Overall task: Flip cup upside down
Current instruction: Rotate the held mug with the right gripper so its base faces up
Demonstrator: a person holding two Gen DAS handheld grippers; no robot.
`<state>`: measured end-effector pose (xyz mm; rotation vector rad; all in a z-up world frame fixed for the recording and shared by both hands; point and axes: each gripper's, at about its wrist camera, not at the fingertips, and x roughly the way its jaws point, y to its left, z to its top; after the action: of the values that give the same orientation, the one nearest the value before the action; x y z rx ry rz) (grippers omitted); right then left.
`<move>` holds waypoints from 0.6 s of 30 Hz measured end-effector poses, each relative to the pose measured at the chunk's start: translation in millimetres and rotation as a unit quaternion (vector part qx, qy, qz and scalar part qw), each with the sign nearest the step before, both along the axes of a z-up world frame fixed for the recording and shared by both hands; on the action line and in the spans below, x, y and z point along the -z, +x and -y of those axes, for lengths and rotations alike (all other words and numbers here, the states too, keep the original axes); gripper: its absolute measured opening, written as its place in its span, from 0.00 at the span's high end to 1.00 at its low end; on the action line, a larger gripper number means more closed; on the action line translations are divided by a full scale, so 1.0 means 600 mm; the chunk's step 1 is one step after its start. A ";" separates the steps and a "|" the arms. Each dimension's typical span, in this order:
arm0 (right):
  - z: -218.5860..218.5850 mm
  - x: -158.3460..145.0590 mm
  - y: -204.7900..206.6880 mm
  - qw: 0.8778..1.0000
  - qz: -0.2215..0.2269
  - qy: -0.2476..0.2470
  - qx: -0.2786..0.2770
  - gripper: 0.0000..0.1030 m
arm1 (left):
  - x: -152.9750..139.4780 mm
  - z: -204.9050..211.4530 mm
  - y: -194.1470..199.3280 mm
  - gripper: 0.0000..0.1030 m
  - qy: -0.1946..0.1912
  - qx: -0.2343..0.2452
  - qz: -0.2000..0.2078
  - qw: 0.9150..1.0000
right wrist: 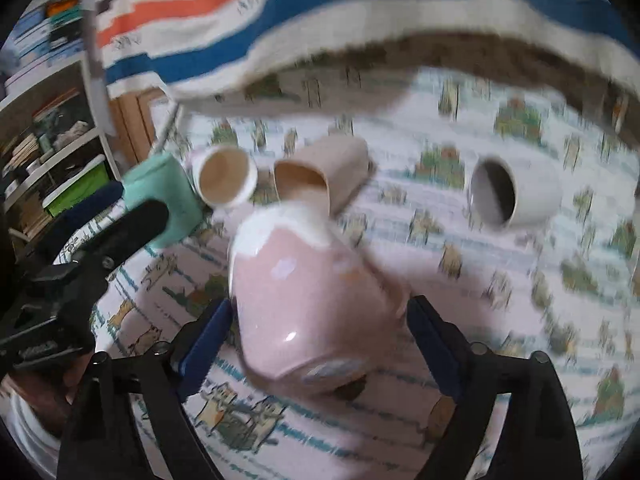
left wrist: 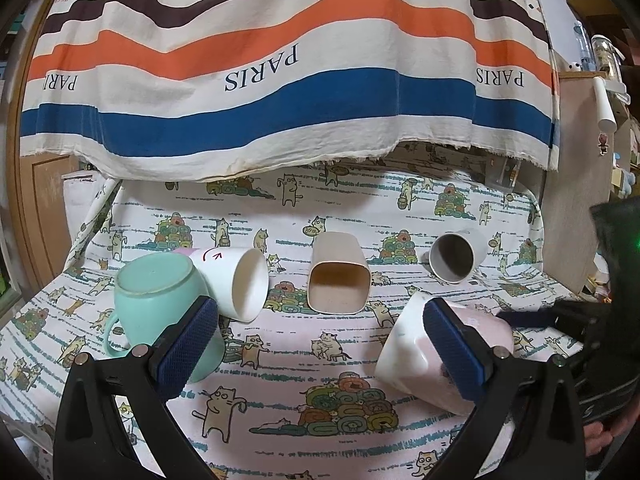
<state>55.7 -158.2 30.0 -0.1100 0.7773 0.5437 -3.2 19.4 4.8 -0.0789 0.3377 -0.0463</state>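
Mint-green ceramic mug (left wrist: 160,300) upside down, white cup (left wrist: 240,284), beige square tumbler (left wrist: 338,278), grey cup (left wrist: 456,258) lying beyond — glossy pink-and-white cup (right wrist: 308,304) tilted between right gripper (right wrist: 320,344) fingers, grip uncertain; left gripper (left wrist: 320,340) spread wide.

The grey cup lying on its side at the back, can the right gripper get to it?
Probably not right away. The right gripper has the pink cup between its jaws, filling them. Beyond that, only bare cat-print cloth lies before the grey cup.

Pink cup (right wrist: 308,304) tilted, white rim
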 end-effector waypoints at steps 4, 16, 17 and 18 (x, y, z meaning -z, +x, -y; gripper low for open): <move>0.011 0.001 0.023 0.999 0.008 0.012 -0.052 0.00 | -0.001 -0.005 0.001 0.01 -0.009 -0.002 -0.002 1.000; -0.016 0.039 0.007 0.991 -0.017 -0.056 -0.121 0.17 | 0.001 -0.006 0.006 0.01 -0.012 0.000 -0.010 1.000; -0.016 0.039 0.006 0.991 -0.015 -0.056 -0.118 0.17 | 0.000 -0.006 0.006 0.01 -0.012 0.000 -0.010 1.000; -0.014 0.039 0.007 0.992 -0.019 -0.052 -0.114 0.17 | 0.000 -0.006 0.006 0.01 -0.012 0.000 -0.009 1.000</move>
<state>60.0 -149.7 6.5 -0.2885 0.8353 0.7226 0.3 22.9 4.7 -0.1024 0.3560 -0.0499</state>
